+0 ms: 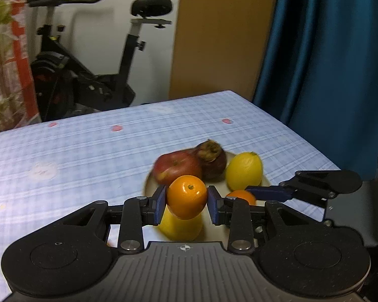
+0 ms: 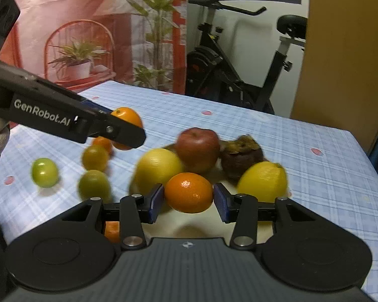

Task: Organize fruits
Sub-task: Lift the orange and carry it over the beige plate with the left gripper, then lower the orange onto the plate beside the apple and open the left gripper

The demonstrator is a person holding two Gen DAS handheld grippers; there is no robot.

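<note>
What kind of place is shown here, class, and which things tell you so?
Probably a room in a home: an exercise bike, a blue curtain and a table under a checked cloth bearing fruit.

Three oranges (image 2: 188, 192), two lemons (image 2: 263, 181), one apple (image 2: 198, 148), three green fruits (image 2: 44, 172)
</note>
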